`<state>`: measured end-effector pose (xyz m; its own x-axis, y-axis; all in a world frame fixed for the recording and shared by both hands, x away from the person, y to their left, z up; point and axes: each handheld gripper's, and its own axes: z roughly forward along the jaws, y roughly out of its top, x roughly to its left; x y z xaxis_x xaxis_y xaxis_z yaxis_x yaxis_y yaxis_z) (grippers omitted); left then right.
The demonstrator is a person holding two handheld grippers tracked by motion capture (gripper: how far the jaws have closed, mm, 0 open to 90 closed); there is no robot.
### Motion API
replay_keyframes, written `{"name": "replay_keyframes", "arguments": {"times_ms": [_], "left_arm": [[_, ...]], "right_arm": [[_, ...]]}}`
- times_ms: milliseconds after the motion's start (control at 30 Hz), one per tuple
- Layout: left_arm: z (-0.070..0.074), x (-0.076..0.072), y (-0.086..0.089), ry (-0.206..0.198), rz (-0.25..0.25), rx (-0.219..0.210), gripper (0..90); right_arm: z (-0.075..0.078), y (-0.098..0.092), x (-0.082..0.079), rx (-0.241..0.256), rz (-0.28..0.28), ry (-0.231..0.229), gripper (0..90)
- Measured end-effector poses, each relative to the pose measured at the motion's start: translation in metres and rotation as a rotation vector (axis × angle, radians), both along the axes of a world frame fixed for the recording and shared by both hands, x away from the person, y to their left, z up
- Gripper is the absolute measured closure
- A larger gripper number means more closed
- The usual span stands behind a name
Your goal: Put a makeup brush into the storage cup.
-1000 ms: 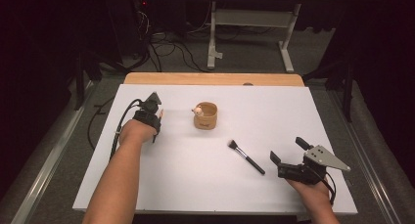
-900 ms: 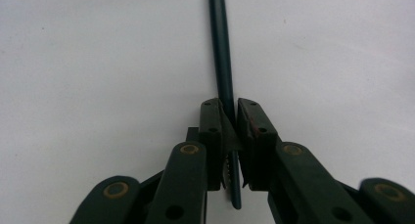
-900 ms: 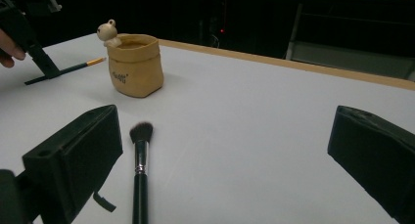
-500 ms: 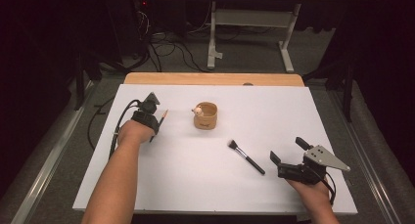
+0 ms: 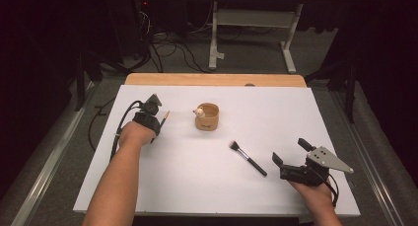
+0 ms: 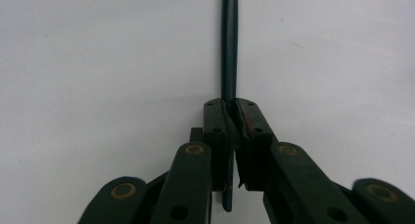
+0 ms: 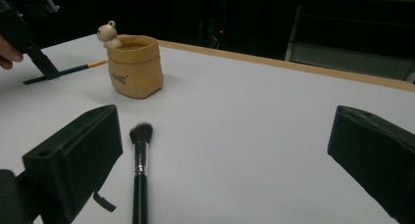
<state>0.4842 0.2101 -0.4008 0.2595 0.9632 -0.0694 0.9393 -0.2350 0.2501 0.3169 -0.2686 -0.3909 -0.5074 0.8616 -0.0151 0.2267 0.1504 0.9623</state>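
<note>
Gripping a thin dark pencil (image 6: 229,48), the left gripper (image 5: 148,115) sits at the left-rear part of the white table (image 5: 207,186), jaws clenched on the shaft. In the left gripper view the pencil runs straight up along the gripper's own axis, its long part out ahead past the jaws, a short stub behind them. In the high view its light orange end (image 5: 166,115) sticks out to the right of the gripper, pointing toward the tan pot (image 5: 207,117), apart from it. In the right gripper view the pencil lies low and near flat to the table, long axis roughly left-right across the table, orange tip toward the pot.

The right gripper (image 5: 296,159) rests at the front right, jaws spread wide and empty. The makeup brush (image 5: 248,158) lies flat between pot and right gripper, bristles toward the pot, handle toward the front right, long axis diagonal.

Against the earlier frames: the left gripper and pencil sit about the same place, little or no shift. Right gripper, brush and pot unchanged.
</note>
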Motion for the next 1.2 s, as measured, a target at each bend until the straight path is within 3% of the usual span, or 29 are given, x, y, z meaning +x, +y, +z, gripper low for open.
{"name": "replay_keyframes", "arguments": {"times_ms": [400,1200], "left_arm": [[0.001,-0.001,-0.001,-0.008,-0.015,0.012,84.4],[0.025,-0.017,0.003,-0.043,-0.050,-0.006,84.4]], "right_arm": [[0.001,-0.001,0.000,-0.001,-0.006,-0.003,1.0],[0.001,0.000,-0.001,-0.004,0.003,-0.008,1.0]]}}
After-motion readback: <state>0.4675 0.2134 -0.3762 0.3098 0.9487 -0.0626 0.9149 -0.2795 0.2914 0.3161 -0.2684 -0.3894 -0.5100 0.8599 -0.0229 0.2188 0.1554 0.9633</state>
